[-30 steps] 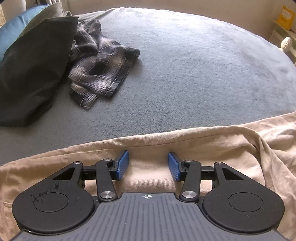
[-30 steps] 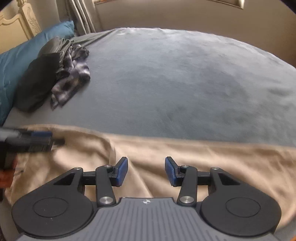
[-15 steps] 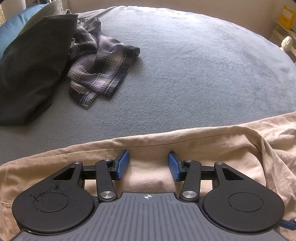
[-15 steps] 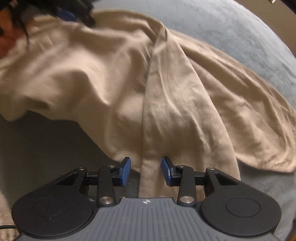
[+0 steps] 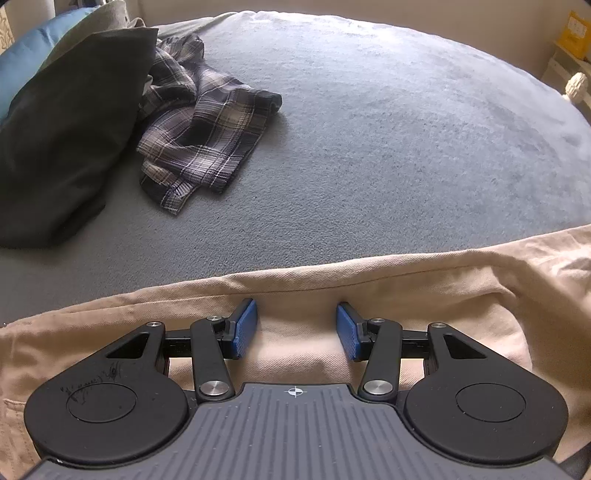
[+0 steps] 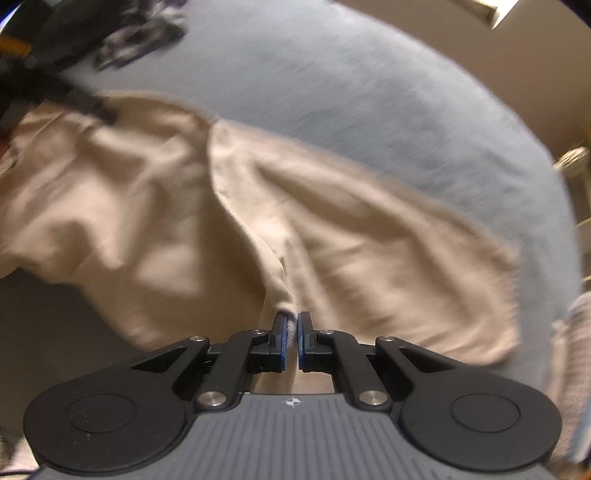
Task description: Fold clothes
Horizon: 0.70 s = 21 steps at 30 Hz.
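The beige trousers [image 6: 155,206] lie spread and rumpled across the near part of a grey blanket [image 5: 369,140] covering a bed, their long edge running side to side in the left wrist view. In the right wrist view a narrow fold of the beige cloth rises into the right gripper [image 6: 290,334] — its blue pads [image 6: 282,338] are drawn almost together with the fabric pinched between them, and creases fan away from that point over the cloth. This view is blurred by motion, so finer detail of the fold cannot be told.

The left gripper [image 5: 295,326] hangs tilted down over the trousers close to their far edge. Its blue pads [image 5: 244,328] stand apart, with flat cloth showing in the gap; whether the tips touch the fabric cannot be told, and nothing is pinched between them.

Further up the bed, well apart from the trousers, a crumpled plaid shirt [image 5: 199,136] lies on the blanket. It touches a dark pillow [image 5: 62,147] on its left — behind that pillow a blue pillow [image 5: 26,70] shows at the edge of the view. At the far right, off the bed, a yellow box [image 5: 574,33] stands on pale shelving.
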### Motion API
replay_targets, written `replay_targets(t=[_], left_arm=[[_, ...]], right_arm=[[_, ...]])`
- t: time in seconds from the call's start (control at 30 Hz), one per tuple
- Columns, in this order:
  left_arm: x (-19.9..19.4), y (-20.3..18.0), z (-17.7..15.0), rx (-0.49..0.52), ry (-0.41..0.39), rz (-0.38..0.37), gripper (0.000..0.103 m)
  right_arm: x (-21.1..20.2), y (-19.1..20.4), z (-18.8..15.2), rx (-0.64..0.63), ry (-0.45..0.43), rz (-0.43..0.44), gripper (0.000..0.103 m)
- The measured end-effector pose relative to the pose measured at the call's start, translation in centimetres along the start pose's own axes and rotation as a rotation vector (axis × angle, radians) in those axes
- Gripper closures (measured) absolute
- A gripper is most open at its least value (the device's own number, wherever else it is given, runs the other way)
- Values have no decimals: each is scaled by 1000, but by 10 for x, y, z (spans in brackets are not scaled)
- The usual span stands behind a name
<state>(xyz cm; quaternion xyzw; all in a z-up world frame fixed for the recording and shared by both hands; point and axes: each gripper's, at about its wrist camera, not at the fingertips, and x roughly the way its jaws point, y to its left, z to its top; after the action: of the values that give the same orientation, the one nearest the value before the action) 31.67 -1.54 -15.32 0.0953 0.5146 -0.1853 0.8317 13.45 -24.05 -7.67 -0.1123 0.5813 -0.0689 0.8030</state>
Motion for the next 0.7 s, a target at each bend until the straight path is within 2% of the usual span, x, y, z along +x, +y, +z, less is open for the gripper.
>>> replay_targets(t=[0.17, 0.37, 0.7], left_arm=[[1, -2, 1, 30, 8, 11, 56], [1, -5, 1, 64, 11, 24, 55], [2, -8, 1, 72, 18, 36, 55]], right_arm=[[12, -48, 28, -8, -43, -71, 99], [41, -70, 63, -31, -60, -46, 99], [83, -86, 85, -47, -10, 15, 99]])
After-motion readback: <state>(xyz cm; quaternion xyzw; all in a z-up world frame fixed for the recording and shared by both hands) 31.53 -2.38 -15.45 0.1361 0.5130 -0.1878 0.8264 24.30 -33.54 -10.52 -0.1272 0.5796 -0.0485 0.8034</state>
